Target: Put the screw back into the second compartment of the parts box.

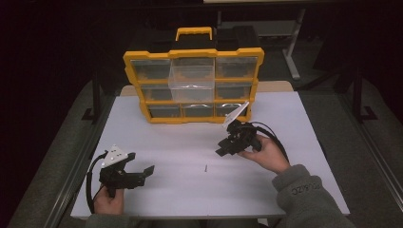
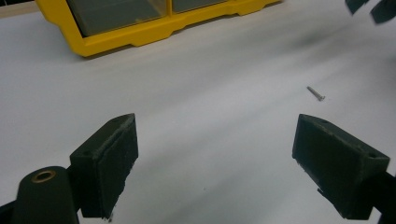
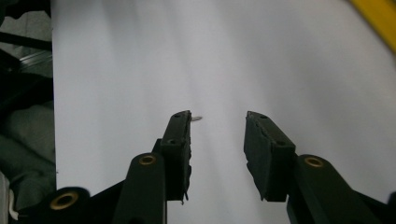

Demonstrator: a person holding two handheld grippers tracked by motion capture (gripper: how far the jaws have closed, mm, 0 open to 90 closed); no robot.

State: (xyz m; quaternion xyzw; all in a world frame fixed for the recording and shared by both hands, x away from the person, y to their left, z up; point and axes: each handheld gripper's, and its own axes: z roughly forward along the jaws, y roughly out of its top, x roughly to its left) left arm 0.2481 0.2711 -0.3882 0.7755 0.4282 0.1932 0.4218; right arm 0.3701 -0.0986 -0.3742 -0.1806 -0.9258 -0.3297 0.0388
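- High view: screw (image 1: 206, 168) lies alone on the white table (image 1: 294, 123), in the bare middle stretch between my two hands and well in front of the yellow drawer organiser (image 1: 192, 85). One clear drawer (image 1: 192, 83) in its centre column stands pulled out. My right gripper (image 1: 223, 148) tilts down toward the screw from the right, near it but apart. My left gripper (image 1: 147, 172) rests low at the near left edge, jaws spread, nothing in them.
- Left gripper view: I see both black pads wide apart with bare table between them. The screw (image 2: 316, 93) lies ahead and to the right, outside the span of the jaws. The organiser's (image 2: 140, 32) yellow lower corner crosses the top, and the tips of the other gripper (image 2: 369, 7) dip in at the upper right corner.
- Right gripper view: my jaws stand partly spread and pinch nothing. The screw (image 3: 196, 118) peeks out just past the tip of the left-hand jaw, off the centre of the gap.
- Step in hand, as I judge it: the approach to pick up the screw. The next move calls for sliding the right gripper sideways until the screw sits between the pads, lowering to the tabletop, then pressing shut on so thin a piece without flicking it away.
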